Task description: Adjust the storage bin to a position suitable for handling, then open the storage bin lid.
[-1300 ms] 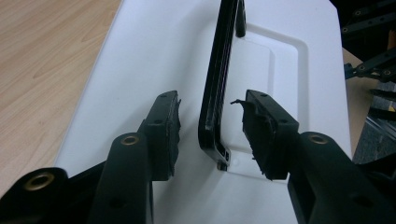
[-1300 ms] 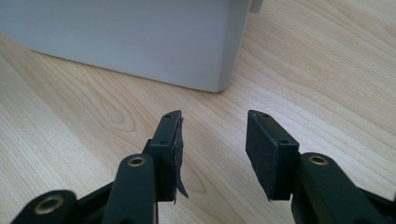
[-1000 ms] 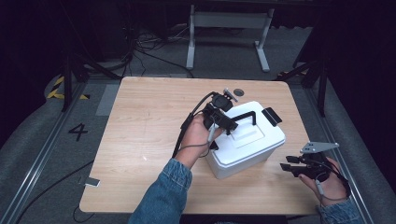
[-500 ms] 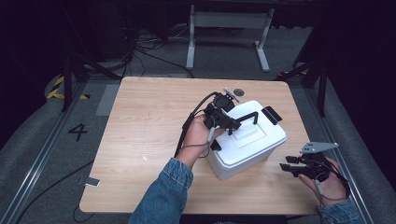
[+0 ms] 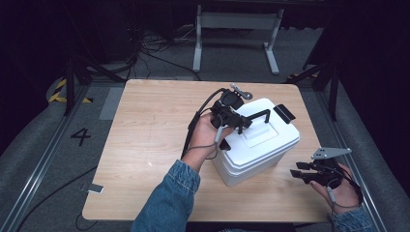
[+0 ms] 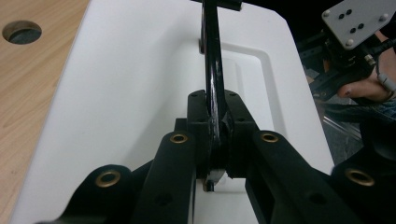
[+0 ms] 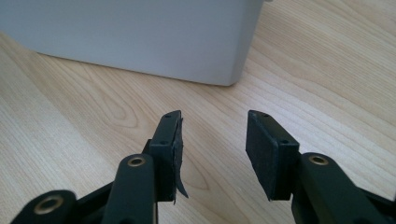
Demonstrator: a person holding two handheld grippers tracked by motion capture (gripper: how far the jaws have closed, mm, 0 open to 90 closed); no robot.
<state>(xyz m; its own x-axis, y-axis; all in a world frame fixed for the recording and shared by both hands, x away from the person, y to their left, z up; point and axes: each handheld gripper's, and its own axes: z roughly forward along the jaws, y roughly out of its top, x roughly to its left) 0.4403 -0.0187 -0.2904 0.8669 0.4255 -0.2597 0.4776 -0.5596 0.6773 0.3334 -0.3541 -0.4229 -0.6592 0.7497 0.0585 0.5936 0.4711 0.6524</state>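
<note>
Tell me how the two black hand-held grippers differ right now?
The left hand-held gripper is clamped shut on the thin black handle of the white plastic box; the right hand-held gripper stands open with nothing between its pads. The left one sits over the box lid, the right one low above the wooden table beside the box. Both are black two-jaw tools.

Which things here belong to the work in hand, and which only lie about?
In the work: white box; its black handle, clamped by the left gripper.

Lying about: right gripper, open and apart from the box; table hole; metal frame; floor cables.
</note>
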